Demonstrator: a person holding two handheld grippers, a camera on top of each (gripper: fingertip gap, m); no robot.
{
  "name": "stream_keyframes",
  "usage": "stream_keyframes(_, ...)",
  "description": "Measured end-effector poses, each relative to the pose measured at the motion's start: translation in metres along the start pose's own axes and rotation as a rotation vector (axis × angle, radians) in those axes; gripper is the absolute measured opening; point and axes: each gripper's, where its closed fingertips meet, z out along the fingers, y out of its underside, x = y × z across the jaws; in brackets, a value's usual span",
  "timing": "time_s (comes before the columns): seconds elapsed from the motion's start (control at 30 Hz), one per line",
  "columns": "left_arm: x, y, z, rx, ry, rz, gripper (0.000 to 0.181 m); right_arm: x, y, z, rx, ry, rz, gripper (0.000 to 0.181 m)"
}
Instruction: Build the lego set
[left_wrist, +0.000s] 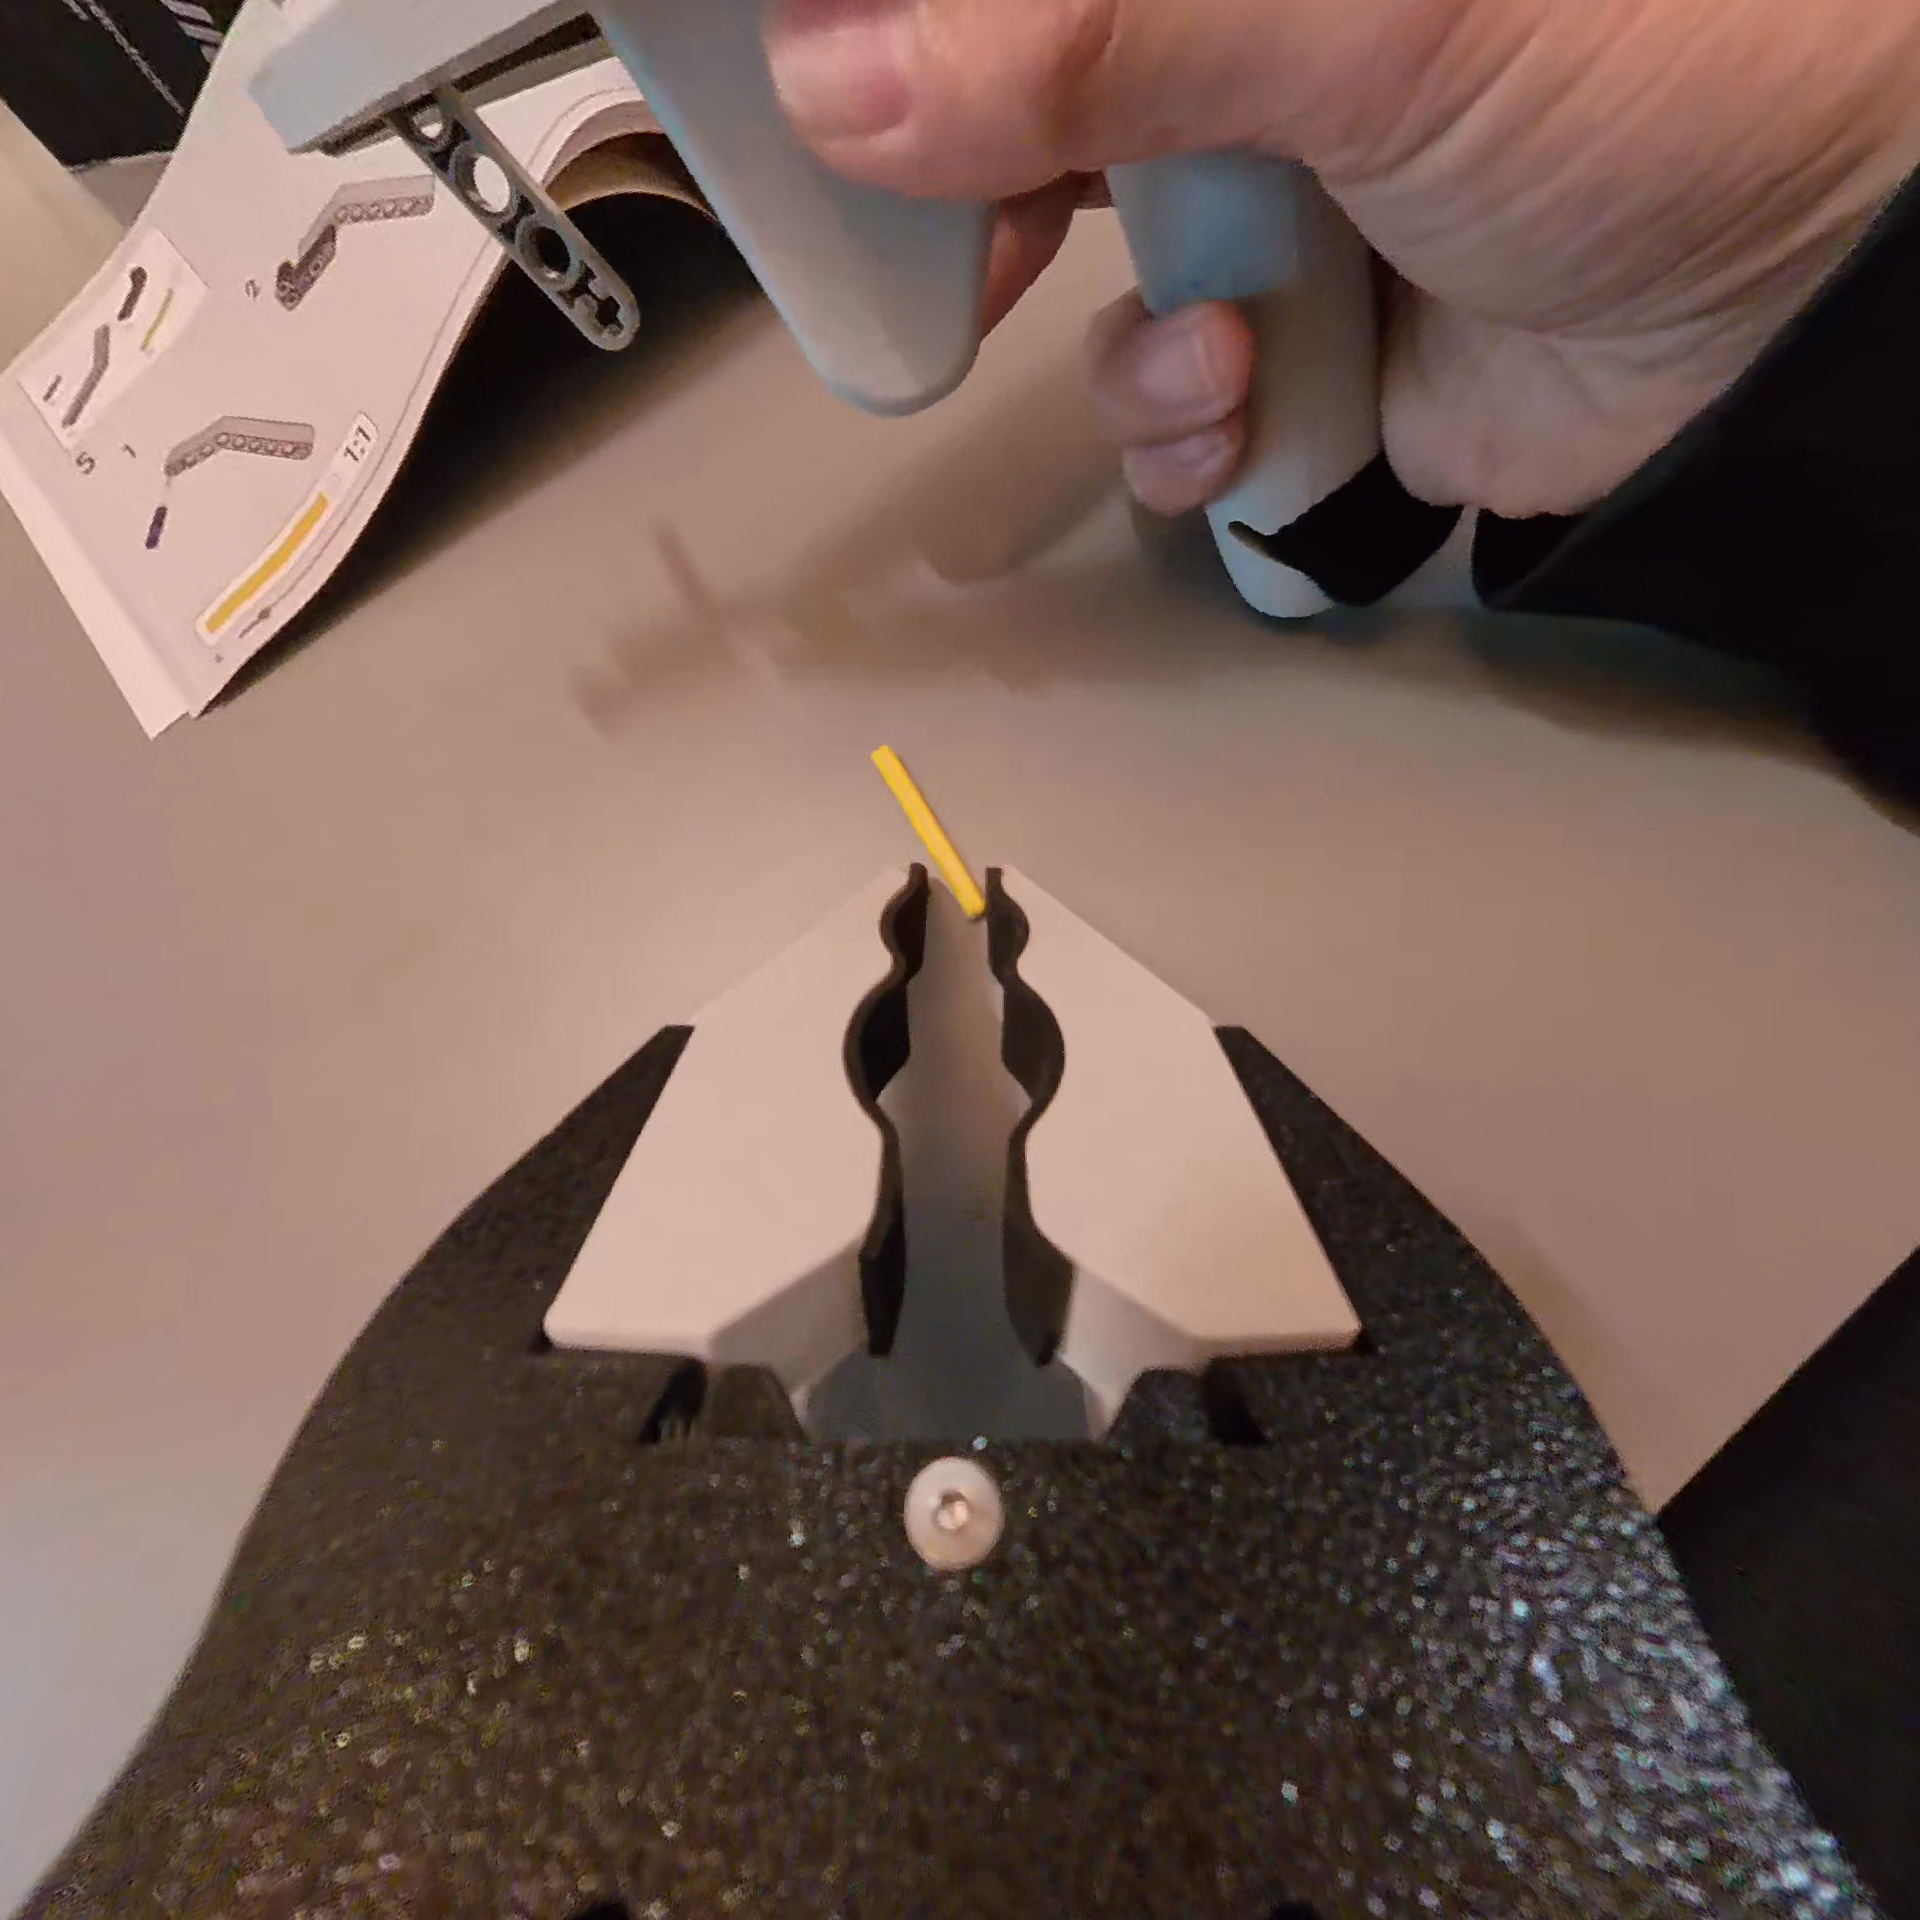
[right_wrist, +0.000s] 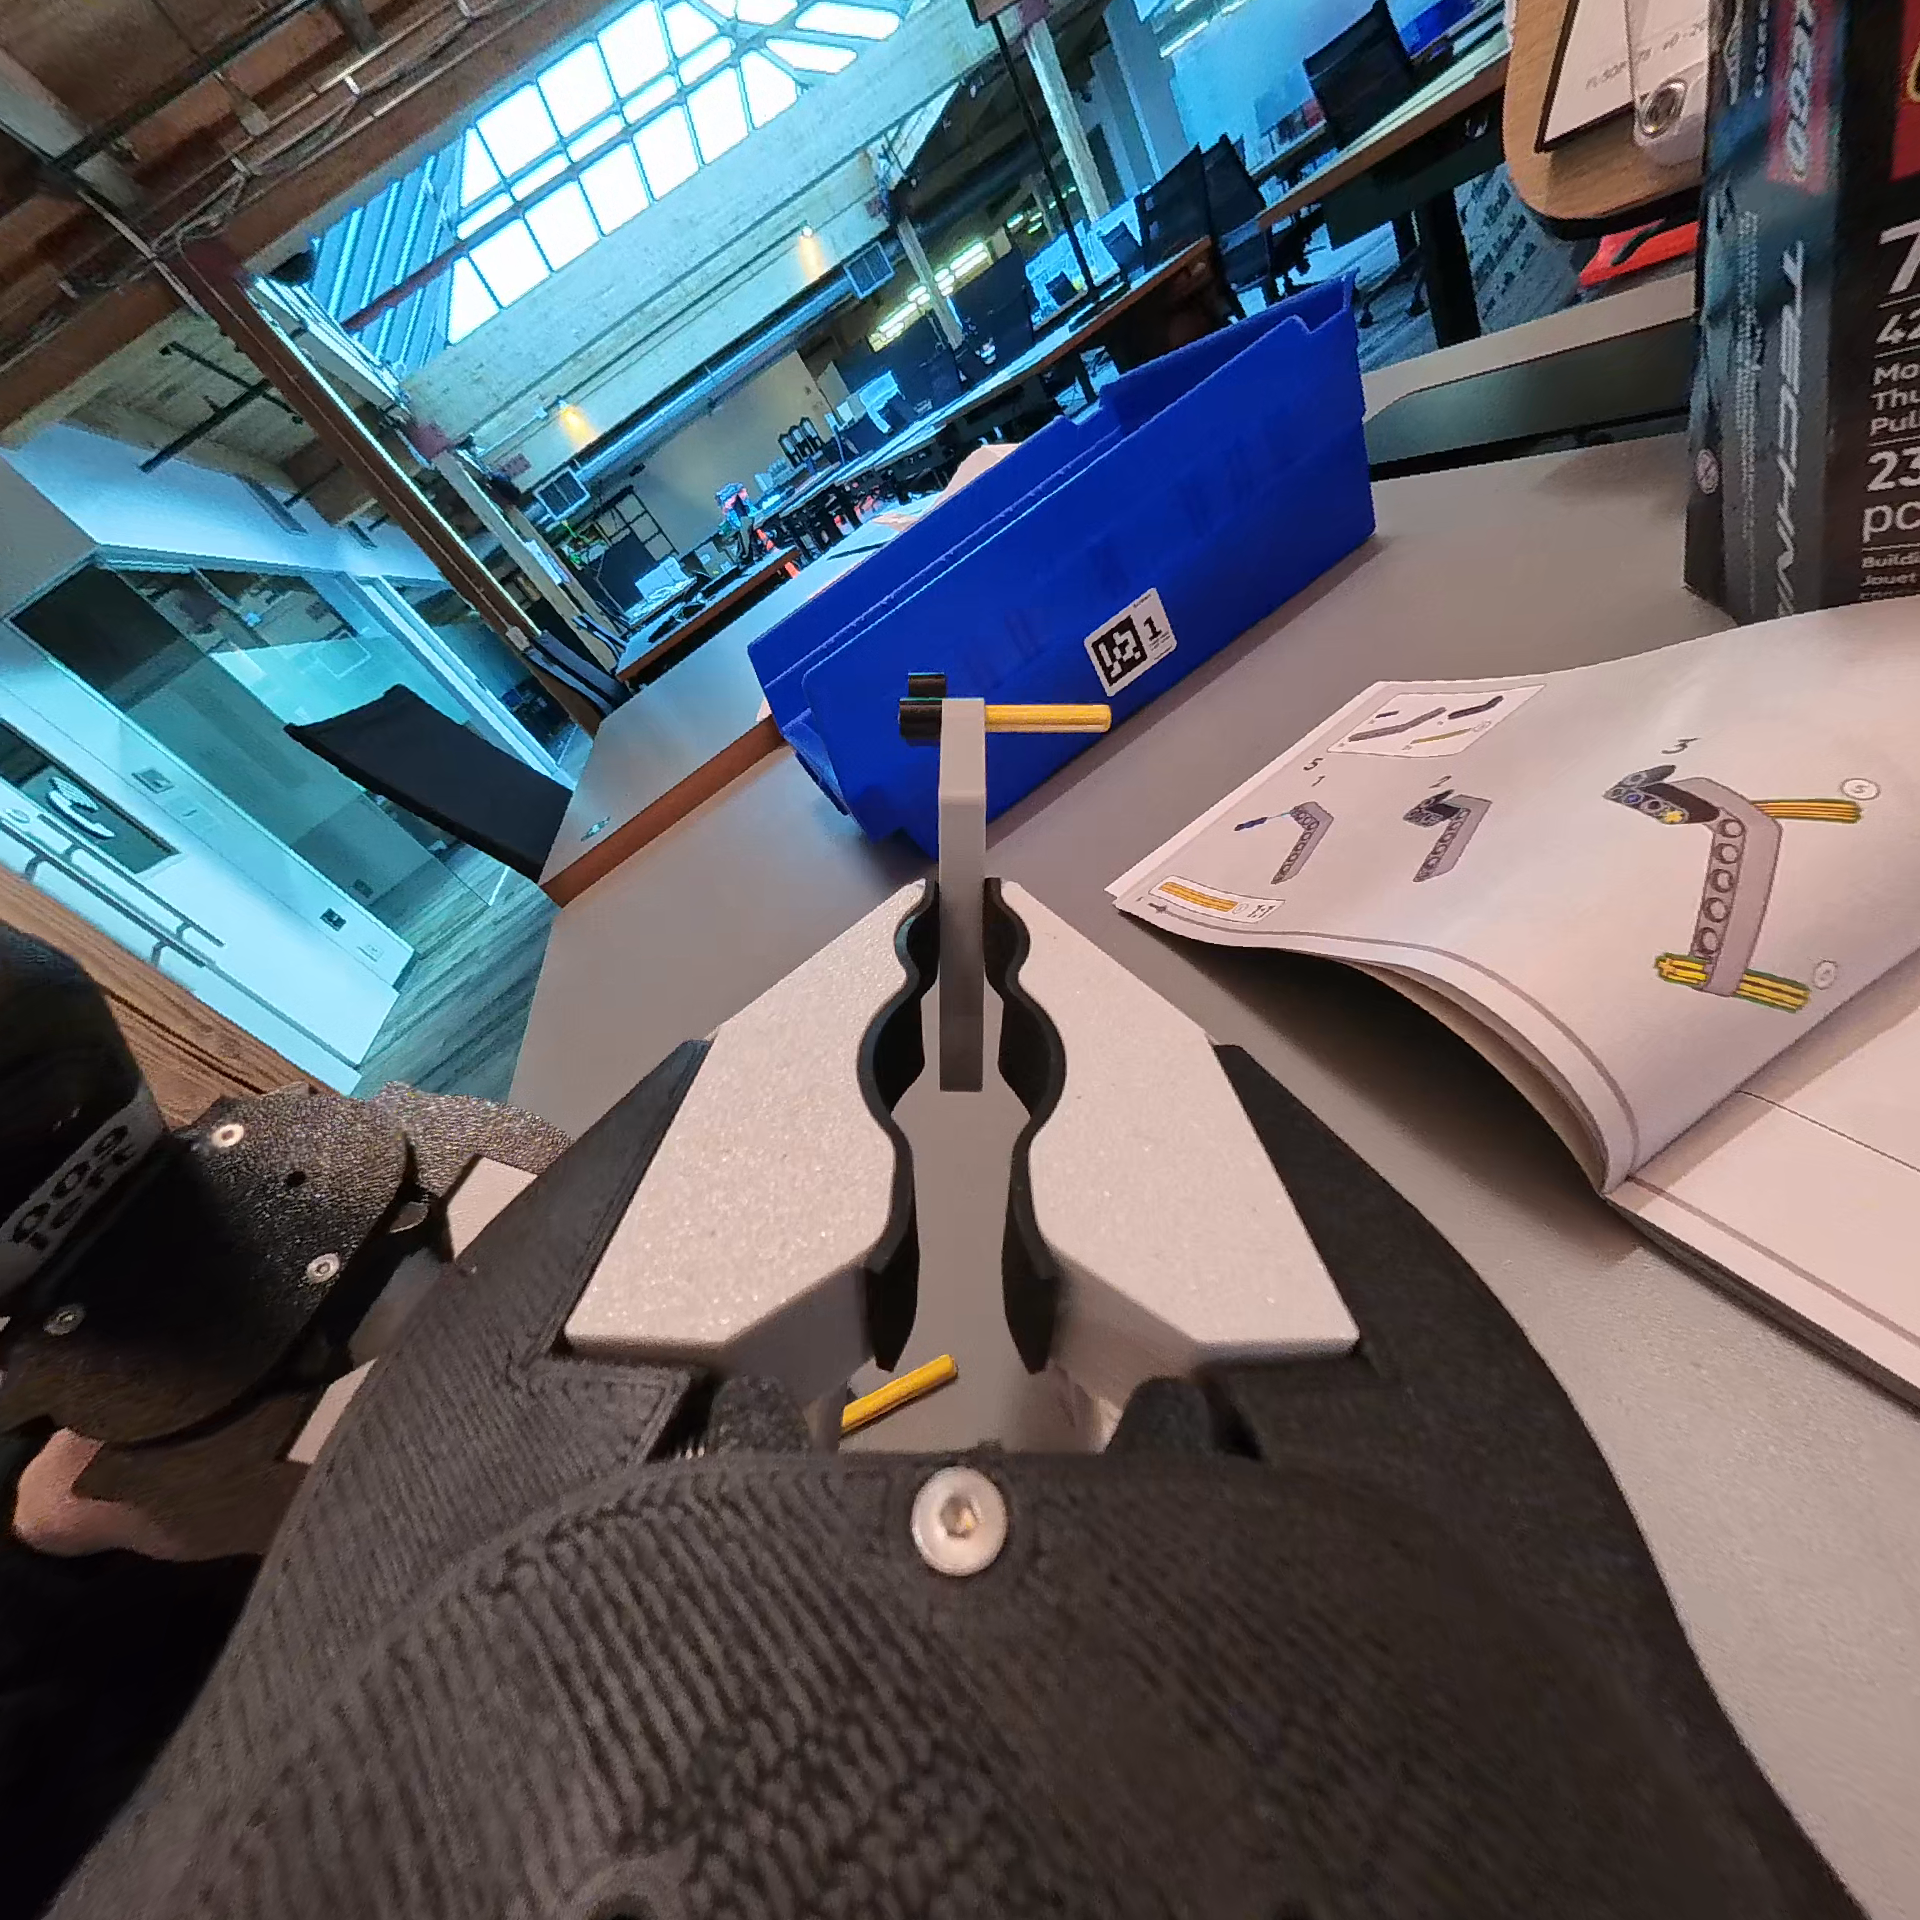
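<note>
Big open workshop w/ timber ceiling beams, a skylight and rows of desks behind; up close, one grey table under everything.

Count so far: two grippers, two yellow axles, one grey beam, one instruction booklet, one blue bin, one set box.

Left gripper hangs low over the tabletop, jaws narrow w/ a slim gap. Loose yellow axle lies on the table right at its tips, near end just inside the gap by the right-hand finger — can't tell if it's pinched or only touching.

Right gripper is clamped on the grey beam, which stands upright between the fingertips. At the beam's top, the second yellow axle pokes out sideways to the right, w/ two black pin ends on the left side.

Left view only: a hand wrapped round the right gripper's grey handle, up ahead and above, plus the beam's row of holes seen side-on.

Right view only: blue bin straight ahead past the beam, the dark set box far right, and the room. Instruction booklet lies open to the right of that gripper; in the left view it sits ahead-left.
</note>
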Motion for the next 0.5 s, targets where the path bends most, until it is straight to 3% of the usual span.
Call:
stream_keyframes(0.27, -0.0056, 0.0020, -0.0003, 0.002, 0.056, -0.058, 0.001, -0.0011, 0.0003, 0.0001, -0.003, -0.008, 0.000, 0.006)
stream_keyframes(0.5, -0.0086, 0.0018, -0.0003, 0.015, 0.066, -0.019, 0.009, -0.0073, -0.0068, -0.0024, 0.055, -0.083, 0.079, 0.006)
